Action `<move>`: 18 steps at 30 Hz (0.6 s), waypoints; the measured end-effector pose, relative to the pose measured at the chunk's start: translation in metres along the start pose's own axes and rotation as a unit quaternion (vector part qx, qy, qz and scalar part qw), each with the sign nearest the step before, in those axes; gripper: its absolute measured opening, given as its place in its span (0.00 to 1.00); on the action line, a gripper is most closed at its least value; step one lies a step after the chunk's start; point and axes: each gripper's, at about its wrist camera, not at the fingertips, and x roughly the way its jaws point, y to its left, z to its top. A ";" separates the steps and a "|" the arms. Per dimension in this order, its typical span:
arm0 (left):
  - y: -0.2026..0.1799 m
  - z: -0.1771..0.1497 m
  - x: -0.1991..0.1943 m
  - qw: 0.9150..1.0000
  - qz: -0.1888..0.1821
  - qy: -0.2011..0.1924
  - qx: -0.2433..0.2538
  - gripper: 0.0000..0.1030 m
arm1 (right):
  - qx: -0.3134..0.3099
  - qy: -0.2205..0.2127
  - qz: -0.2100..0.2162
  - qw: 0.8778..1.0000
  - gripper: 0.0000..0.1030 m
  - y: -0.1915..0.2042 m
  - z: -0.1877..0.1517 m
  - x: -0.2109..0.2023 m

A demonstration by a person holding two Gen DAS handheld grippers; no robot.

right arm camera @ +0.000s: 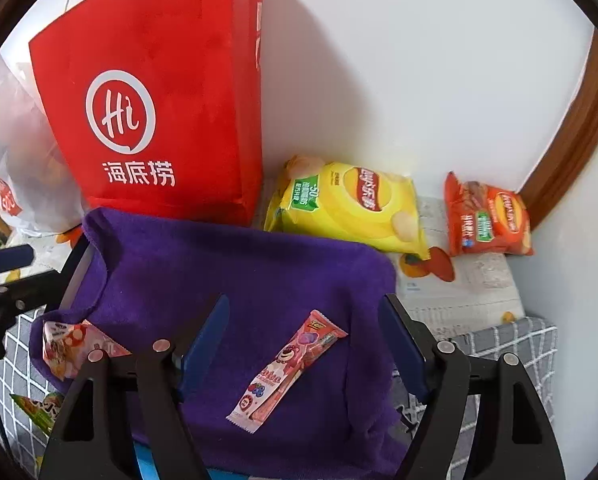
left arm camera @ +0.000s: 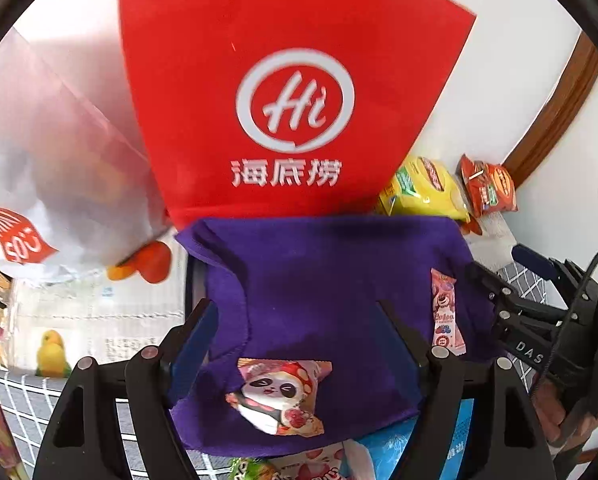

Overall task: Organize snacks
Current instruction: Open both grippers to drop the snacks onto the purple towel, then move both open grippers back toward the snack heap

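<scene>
- Between the right gripper (right arm camera: 303,344) jaws, spread wide and holding nothing: long pink foil-wrapped snack stick (right arm camera: 285,366), lying flat and diagonal on the purple fleece cloth (right arm camera: 235,264).
- Left gripper (left arm camera: 299,344) jaws also spread, empty; crinkly panda-print snack packet (left arm camera: 279,394) sits between them, close in, on the same cloth.
- Handling guess: both packets light, thin, slick film; the stick is narrow and may pivot, so best pinched across its middle. The panda packet is puffier and soft, crushable; take it at a sealed edge or mid-body.
- Soft cloth underneath may bunch up and get caught in the jaws.
- Ahead of both jaws: tall red non-woven bag with white logo (right arm camera: 151,120), upright.
- Ahead-right of right jaws: yellow chip bag (right arm camera: 351,208), then small orange chip bag (right arm camera: 487,216) by the wall, well apart from the stick.
- Ahead-left of left jaws: translucent white plastic bag (left arm camera: 51,168).
- More wrappers below the cloth's near edge, partly hidden.
</scene>
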 end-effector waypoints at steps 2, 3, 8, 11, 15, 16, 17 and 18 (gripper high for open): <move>0.001 0.001 -0.009 1.000 -0.003 -0.011 0.000 0.75 | -0.006 0.004 -0.020 1.000 0.74 0.003 -0.001 -0.006; 0.001 0.001 -0.013 1.000 -0.007 -0.013 0.002 0.75 | -0.006 0.000 -0.020 1.000 0.74 0.004 -0.002 -0.010; -0.006 -0.002 -0.038 0.999 -0.019 -0.038 0.010 0.75 | 0.022 -0.023 0.025 0.999 0.74 -0.005 -0.017 -0.036; -0.015 -0.006 -0.054 0.998 -0.019 -0.057 0.021 0.75 | 0.027 -0.028 0.053 0.998 0.74 -0.009 -0.027 -0.049; -0.027 -0.019 -0.075 0.997 -0.036 -0.065 0.036 0.75 | 0.024 -0.043 0.057 0.997 0.74 -0.011 -0.046 -0.074; -0.031 -0.025 -0.082 0.996 -0.038 -0.069 0.042 0.75 | 0.023 -0.049 0.050 0.997 0.74 -0.011 -0.049 -0.079; -0.033 -0.029 -0.087 0.996 -0.036 -0.074 0.046 0.75 | 0.022 -0.056 0.040 0.997 0.74 -0.011 -0.055 -0.085; -0.036 -0.033 -0.092 0.995 -0.033 -0.078 0.049 0.75 | 0.021 -0.062 0.034 0.997 0.74 -0.011 -0.059 -0.091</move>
